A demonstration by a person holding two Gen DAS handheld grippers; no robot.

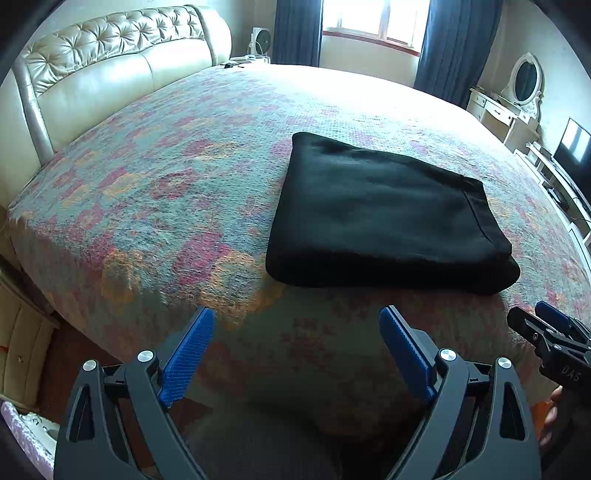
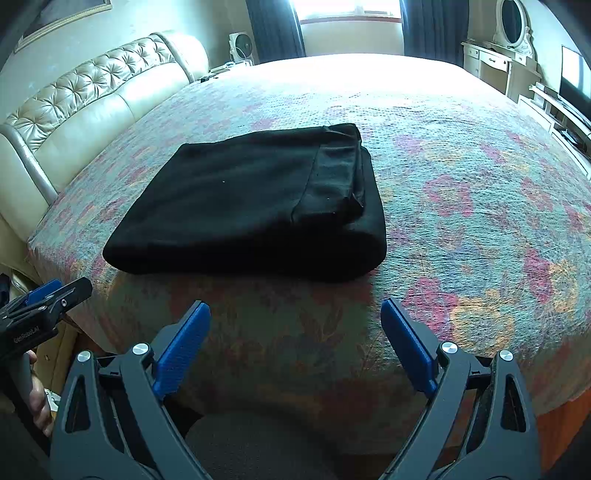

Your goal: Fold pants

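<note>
The black pants (image 1: 384,218) lie folded into a thick flat rectangle on the floral bedspread (image 1: 177,192), near the bed's front edge. They also show in the right wrist view (image 2: 243,206), with the waistband side at the right. My left gripper (image 1: 297,319) is open and empty, held off the bed's front edge, short of the pants. My right gripper (image 2: 295,310) is open and empty, also short of the pants. Each gripper shows at the edge of the other's view: the right one (image 1: 546,328), the left one (image 2: 48,299).
A tufted cream headboard (image 1: 110,66) runs along the bed's left side. A window with dark blue curtains (image 1: 295,29) is at the far end. A white dressing table with an oval mirror (image 1: 524,81) and a TV (image 1: 576,151) stand at the right.
</note>
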